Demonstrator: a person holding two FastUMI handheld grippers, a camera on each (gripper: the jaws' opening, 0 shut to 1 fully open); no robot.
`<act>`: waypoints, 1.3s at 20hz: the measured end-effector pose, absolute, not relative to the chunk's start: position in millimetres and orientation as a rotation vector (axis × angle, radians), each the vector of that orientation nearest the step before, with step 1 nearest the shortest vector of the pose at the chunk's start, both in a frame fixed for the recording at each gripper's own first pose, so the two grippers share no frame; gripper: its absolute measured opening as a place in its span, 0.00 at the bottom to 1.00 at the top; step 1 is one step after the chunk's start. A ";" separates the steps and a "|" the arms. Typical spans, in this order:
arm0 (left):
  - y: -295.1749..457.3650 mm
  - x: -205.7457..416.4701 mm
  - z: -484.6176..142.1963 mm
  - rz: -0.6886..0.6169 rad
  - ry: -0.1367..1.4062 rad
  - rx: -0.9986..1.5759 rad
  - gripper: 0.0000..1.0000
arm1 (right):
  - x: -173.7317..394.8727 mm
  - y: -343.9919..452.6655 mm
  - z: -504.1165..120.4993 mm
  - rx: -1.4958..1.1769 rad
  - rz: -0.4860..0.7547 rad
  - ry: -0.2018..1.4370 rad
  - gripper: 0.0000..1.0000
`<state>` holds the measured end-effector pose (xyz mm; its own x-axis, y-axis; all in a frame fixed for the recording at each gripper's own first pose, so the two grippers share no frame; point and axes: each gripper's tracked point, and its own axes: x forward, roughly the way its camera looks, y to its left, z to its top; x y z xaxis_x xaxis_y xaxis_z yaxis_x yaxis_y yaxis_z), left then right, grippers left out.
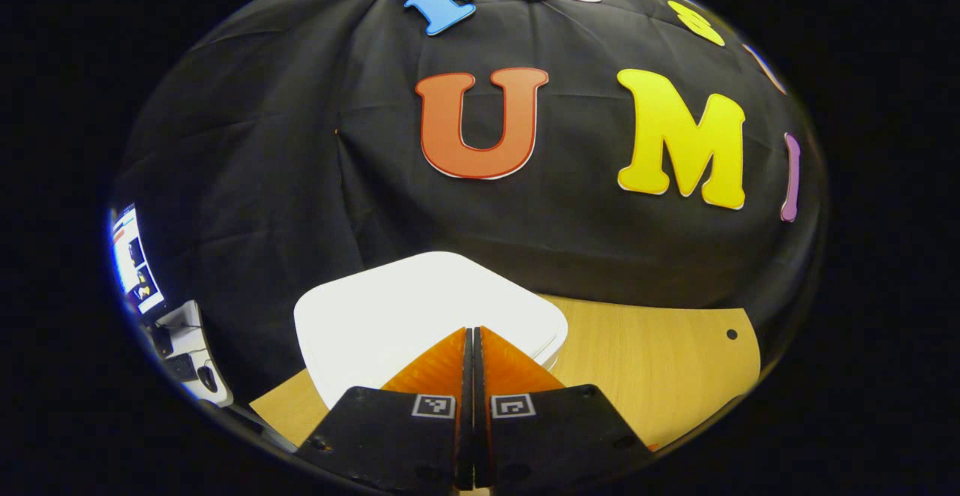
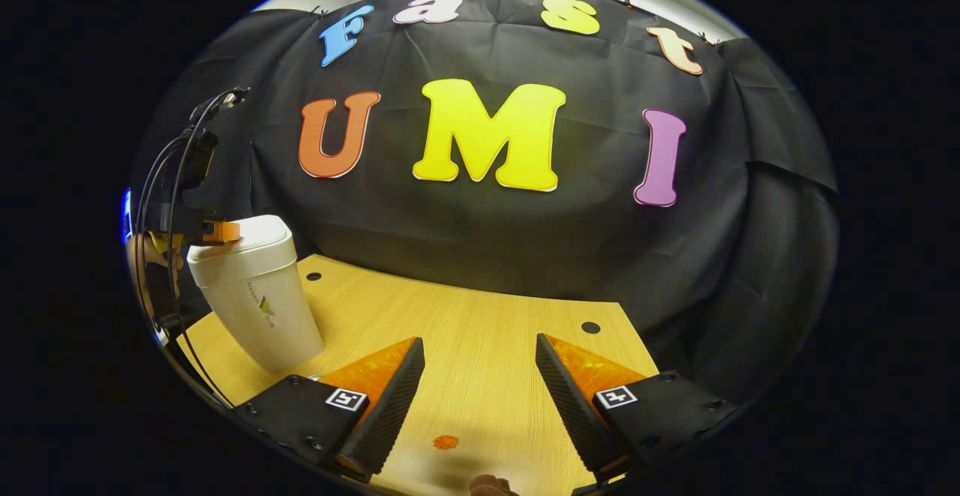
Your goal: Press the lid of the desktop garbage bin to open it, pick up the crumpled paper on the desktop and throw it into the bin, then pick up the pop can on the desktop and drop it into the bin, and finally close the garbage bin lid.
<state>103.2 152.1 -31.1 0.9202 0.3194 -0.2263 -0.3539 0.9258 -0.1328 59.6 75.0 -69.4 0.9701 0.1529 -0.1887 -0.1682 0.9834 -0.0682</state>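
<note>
White plastic fronts the left gripper view: the lid (image 1: 420, 316) of the bin lies directly ahead of and just under the left gripper (image 1: 474, 338), whose fingers (image 1: 439, 365) are pressed together with nothing between them, their tips over the near edge of the lid. Whether those tips actually touch the lid cannot be told from this angle. In the right gripper view the same bin (image 2: 259, 297) stands upright at the far left of the wooden worktop (image 2: 480, 346), its lid apparently down, and the left gripper sits on top of it with cables trailing up from it. The right gripper (image 2: 480, 376) hangs well apart from the bin, off to the bin's right, its fingers spread wide and empty over bare wood, with a small orange spot (image 2: 445, 442) on the worktop between and below them. Judging from this, the lid press belongs to the left gripper, which is plainly the nearer one; the push should go straight down along its fingers. Neither the crumpled paper nor the can can be located here, so their bearing from the open right gripper cannot be stated.
</note>
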 end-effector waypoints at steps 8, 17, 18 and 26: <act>118.1 65.4 -1.2 0.310 0.139 -0.147 0.05 | 31.3 63.5 -95.4 -0.083 0.195 0.235 0.94; 58.7 24.7 -30.7 0.202 0.171 -0.045 0.30 | 16.5 64.6 -117.1 -0.132 0.229 0.287 0.94; 50.0 21.4 -38.5 0.177 0.182 -0.033 0.32 | 15.8 67.1 -119.2 -0.138 0.237 0.291 0.94; 17.2 12.2 -69.5 0.065 0.224 -0.058 0.71 | 11.4 81.5 -155.0 -0.171 0.265 0.384 0.94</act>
